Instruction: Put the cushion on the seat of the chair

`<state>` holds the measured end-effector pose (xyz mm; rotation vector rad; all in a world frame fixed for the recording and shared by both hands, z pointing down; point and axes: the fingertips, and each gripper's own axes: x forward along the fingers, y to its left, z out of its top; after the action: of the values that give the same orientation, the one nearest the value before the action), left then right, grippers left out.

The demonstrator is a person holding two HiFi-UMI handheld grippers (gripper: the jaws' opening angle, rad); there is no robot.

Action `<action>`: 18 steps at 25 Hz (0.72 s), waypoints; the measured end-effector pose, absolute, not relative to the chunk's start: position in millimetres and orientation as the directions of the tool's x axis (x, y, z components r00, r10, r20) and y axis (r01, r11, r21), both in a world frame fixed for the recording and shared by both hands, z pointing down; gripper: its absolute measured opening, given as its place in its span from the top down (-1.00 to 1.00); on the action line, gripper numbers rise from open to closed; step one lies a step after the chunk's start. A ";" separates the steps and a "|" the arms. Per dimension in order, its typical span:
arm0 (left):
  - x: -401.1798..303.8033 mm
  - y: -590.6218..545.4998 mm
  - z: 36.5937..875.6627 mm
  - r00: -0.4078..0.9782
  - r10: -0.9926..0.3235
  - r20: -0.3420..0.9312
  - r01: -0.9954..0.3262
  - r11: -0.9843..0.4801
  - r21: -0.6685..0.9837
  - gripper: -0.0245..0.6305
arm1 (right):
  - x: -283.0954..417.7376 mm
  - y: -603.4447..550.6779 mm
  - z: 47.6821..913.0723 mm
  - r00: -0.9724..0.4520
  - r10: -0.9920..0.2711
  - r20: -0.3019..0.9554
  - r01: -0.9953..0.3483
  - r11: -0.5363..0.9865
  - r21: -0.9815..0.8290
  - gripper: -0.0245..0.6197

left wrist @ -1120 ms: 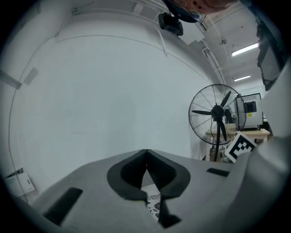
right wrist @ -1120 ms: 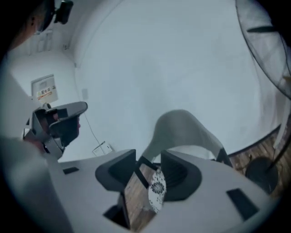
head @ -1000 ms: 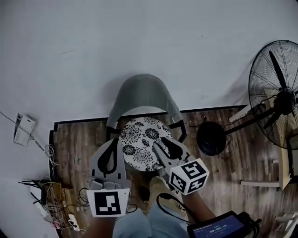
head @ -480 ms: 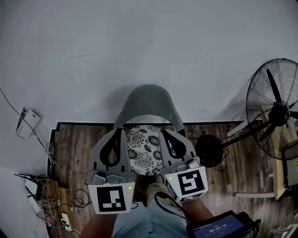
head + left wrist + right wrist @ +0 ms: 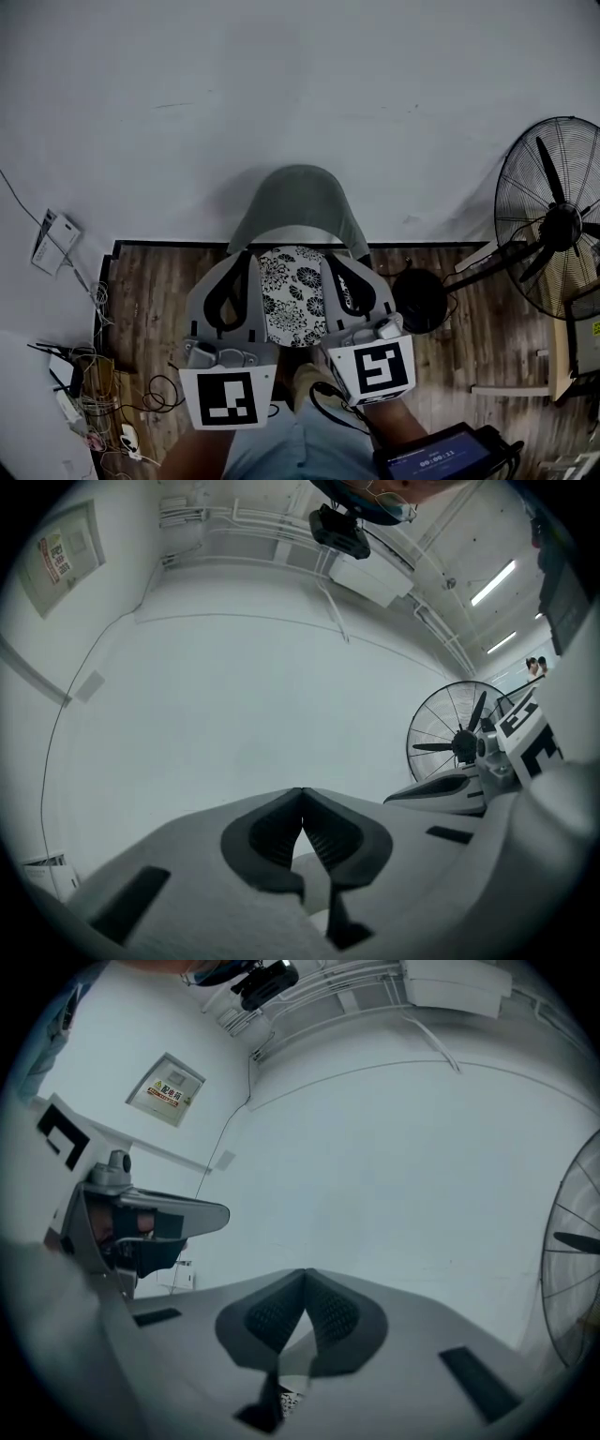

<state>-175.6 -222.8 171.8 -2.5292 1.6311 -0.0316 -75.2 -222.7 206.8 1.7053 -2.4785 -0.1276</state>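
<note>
The round cushion (image 5: 292, 295) with a black-and-white flower print lies on the seat of the grey chair (image 5: 292, 199), which stands against the wall. My left gripper (image 5: 246, 259) hangs above the cushion's left side, shut with nothing in it. Over the cushion's right side, my right gripper (image 5: 329, 266) is also shut and empty. In the left gripper view the left gripper (image 5: 302, 790) has its pads meeting against the bare wall. The right gripper (image 5: 305, 1272) looks the same in its own view, and a scrap of the cushion (image 5: 291, 1399) shows below it.
A standing fan (image 5: 553, 220) with a round black base (image 5: 422, 302) is on the wooden floor to the right of the chair. Cables and a power strip (image 5: 80, 398) lie at the left. A tablet (image 5: 441, 459) sits near the person's knee.
Both grippers have risen off the cushion and drawn level over its sides. The right gripper's jaws have closed and it has rolled upright. The cushion stays on the seat.
</note>
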 end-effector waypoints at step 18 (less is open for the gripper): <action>-164.5 -216.3 168.9 0.422 -0.905 -0.053 -0.900 -0.411 -0.142 0.90 | -67.1 -215.4 207.1 -0.345 -0.937 0.051 -0.925 0.349 0.150 0.91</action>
<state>-164.5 -216.3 168.9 -2.5207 1.6127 -0.0471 -67.1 -215.4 207.1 1.7172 -2.4727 -0.1427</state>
